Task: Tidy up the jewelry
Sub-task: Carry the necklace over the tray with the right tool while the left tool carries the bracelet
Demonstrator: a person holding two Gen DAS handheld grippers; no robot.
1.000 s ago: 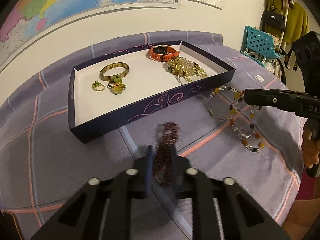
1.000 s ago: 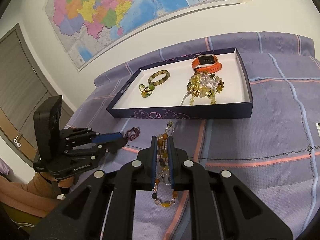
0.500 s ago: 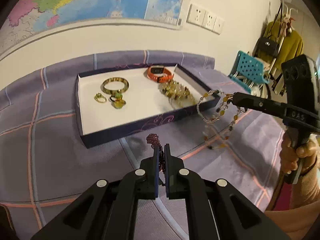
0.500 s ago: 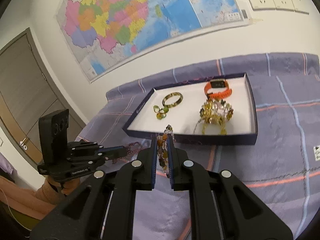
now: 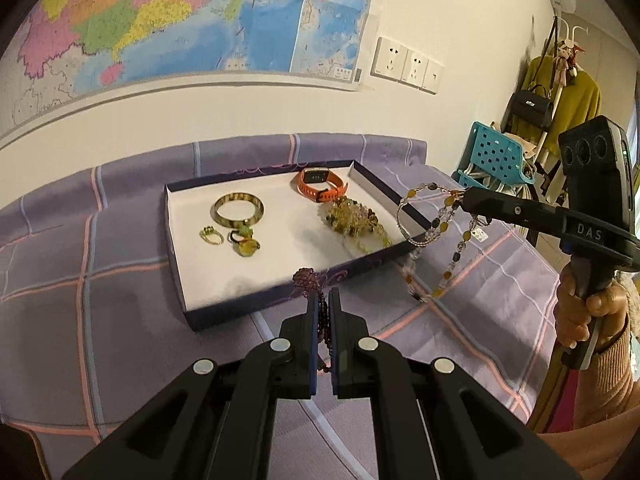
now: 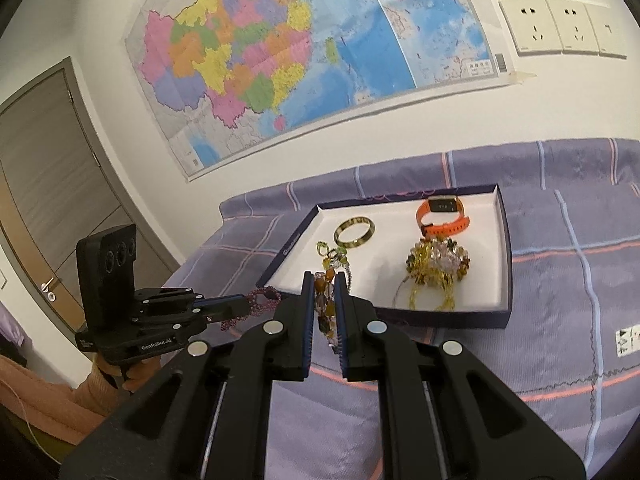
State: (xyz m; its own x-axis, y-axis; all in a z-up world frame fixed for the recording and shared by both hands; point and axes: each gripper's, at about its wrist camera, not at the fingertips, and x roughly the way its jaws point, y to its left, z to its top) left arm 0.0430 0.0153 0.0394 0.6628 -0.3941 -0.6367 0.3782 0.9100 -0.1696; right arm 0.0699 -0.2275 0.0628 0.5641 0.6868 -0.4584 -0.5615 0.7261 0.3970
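- Left tool [image 5: 323, 300]: fingers pressed together on a dark purple beaded bracelet [image 5: 309, 280]. A loop of it sticks up just past the fingertips; the rest hangs down between the pads.
- Right tool [image 6: 323, 284]: fingers nearly together, pinching an amber-and-clear bead necklace [image 6: 325, 300]. In the left wrist view the strand [image 5: 434, 232] drapes in loops from the tool's tip, hanging clear of the purple plaid cloth [image 5: 100, 320] below.
- Both pieces sit right at their tool tips, lifted off the surface.
- Dark-walled tray with white floor [image 5: 176, 240] lies ahead of both tools — just beyond the left tool's tips, and ahead and slightly right of the right tool's.
- In the tray: striped bangle [image 5: 238, 210], small rings [image 5: 230, 236] beside it, orange watch [image 5: 322, 186] at the far side, a yellow-green bead cluster [image 5: 354, 224] near the right wall.
- From the left tool, the right tool [image 5: 466, 200] is off to the right, its tip beside the tray's right corner.
- From the right tool, the left tool [image 6: 240, 300] is off to the left, bracelet [image 6: 256, 304] at its tip near the tray's near-left corner.
- A hand [image 5: 584, 312] in a peach sleeve grips the right tool's handle.
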